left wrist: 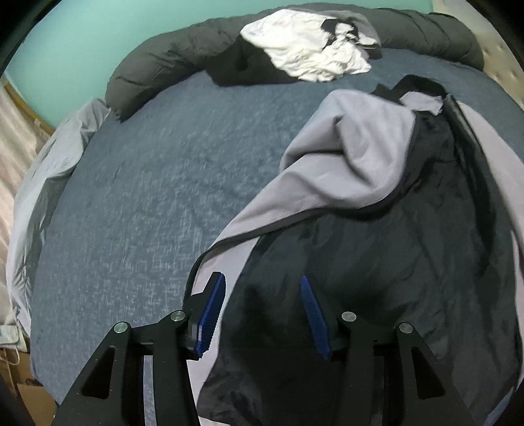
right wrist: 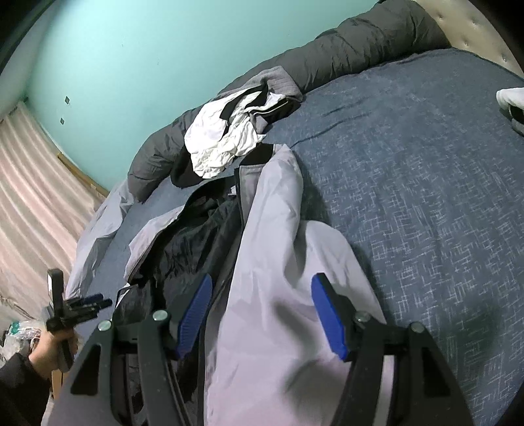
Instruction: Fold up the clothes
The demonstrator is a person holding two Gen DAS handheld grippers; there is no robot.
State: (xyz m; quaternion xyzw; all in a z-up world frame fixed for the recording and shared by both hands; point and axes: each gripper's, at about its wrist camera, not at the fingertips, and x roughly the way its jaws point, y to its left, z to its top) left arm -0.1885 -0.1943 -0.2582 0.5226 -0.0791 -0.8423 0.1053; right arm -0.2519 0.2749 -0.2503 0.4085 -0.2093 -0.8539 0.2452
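Note:
A light grey jacket (left wrist: pixel 360 157) with a black lining (left wrist: pixel 376 262) lies spread open on the blue bed sheet (left wrist: pixel 147 196). My left gripper (left wrist: pixel 262 279) hovers open over the lining near the jacket's lower edge, with nothing pressed between its blue pads. In the right wrist view, the jacket (right wrist: pixel 271 203) runs away from me, grey panel on the right and dark lining on the left. My right gripper (right wrist: pixel 262 278) stands open above that grey panel. The left gripper (right wrist: pixel 78 304) shows at the lower left, held in a person's hand (right wrist: pixel 49 354).
A crumpled pile of white and black clothes (left wrist: pixel 304 49) (right wrist: pixel 222 141) lies against a dark grey rolled duvet (left wrist: pixel 170 62) (right wrist: pixel 360 42) at the far side. A white item (right wrist: pixel 511 98) is at the right edge. Curtains (right wrist: pixel 32 196) hang left; a tufted headboard (right wrist: pixel 475 26) stands beyond.

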